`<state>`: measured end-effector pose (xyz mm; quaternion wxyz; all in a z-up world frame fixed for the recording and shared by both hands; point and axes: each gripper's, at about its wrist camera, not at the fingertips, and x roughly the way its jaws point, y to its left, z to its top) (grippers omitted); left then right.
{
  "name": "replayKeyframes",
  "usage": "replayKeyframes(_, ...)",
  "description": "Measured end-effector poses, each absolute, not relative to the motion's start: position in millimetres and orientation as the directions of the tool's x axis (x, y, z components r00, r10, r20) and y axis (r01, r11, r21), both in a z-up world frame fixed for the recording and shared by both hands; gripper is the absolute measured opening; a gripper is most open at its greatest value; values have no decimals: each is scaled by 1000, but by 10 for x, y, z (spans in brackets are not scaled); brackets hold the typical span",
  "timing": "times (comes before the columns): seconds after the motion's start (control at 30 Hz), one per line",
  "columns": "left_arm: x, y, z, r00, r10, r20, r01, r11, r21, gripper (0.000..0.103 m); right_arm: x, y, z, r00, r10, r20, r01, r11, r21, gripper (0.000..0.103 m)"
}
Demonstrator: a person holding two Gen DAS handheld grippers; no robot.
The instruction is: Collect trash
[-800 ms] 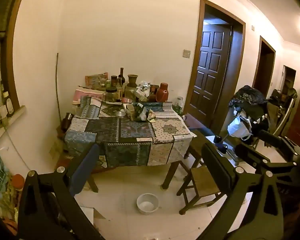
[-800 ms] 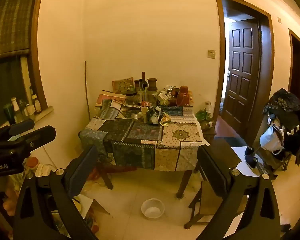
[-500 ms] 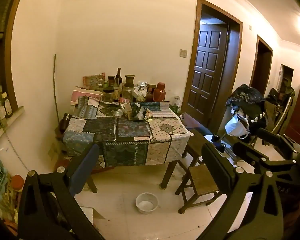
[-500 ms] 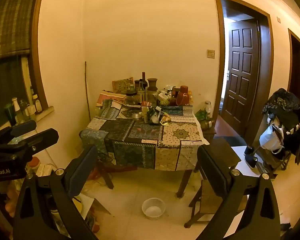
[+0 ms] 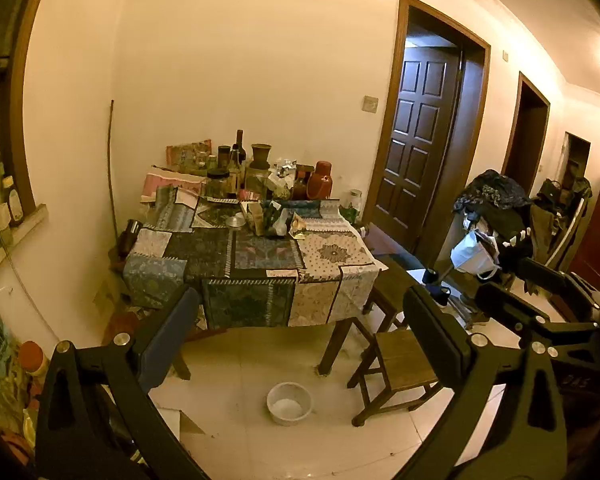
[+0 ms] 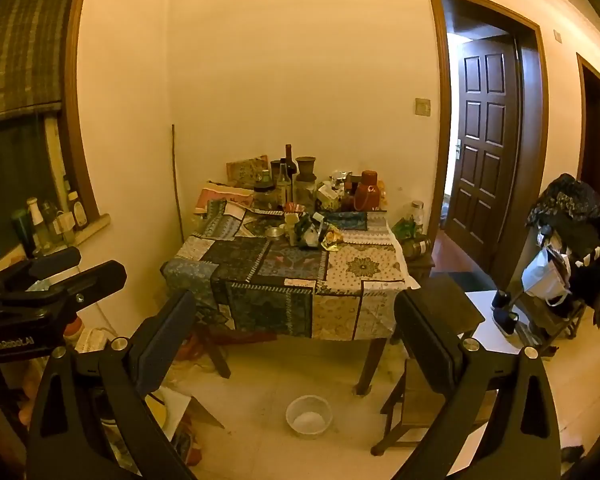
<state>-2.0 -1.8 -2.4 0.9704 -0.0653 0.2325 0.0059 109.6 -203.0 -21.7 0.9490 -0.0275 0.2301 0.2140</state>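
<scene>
presently both grippers hang in the air well back from the counter (image 5: pixel 342 258), each tilted somewhat downward toward the room. left gripper (image 5: pixel 300 322): fingers (image 5: pixel 168 338) spread wide, nothing between them. right gripper (image 6: pixel 296 324): fingers (image 6: pixel 424 340) likewise spread wide, nothing between them. in the right wrist view the left gripper shows at the left edge; in the left wrist view the right gripper shows at the right edge.

trash (image 5: pixel 278 218): a small heap of crumpled wrappers and packets lies on the patchwork cloth (image 6: pixel 296 276) near the middle of the counter, just in front of a crowded row of bottles and jars (image 6: pixel 286 184) and a red flask (image 6: pixel 367 192) set against the wall. a small round metal lid (image 5: pixel 235 222) lies just left of the heap. contents of the wrappers cannot be made out.

floor: a white bowl (image 5: pixel 289 403) sits on the tiles below the counter's near edge. a wooden stool (image 5: pixel 400 364) stands at the counter's right corner. more clutter lies on the floor at the left, partly hidden by the fingers.
</scene>
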Motion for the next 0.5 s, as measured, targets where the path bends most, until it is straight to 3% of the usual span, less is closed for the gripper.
replayKeyframes(0.5, 61, -34, -80, 886, -13, -464, -51, 991, -126, 103, 1177, -2068, -260, 792, 404, -459, -417, 905, 76, 99)
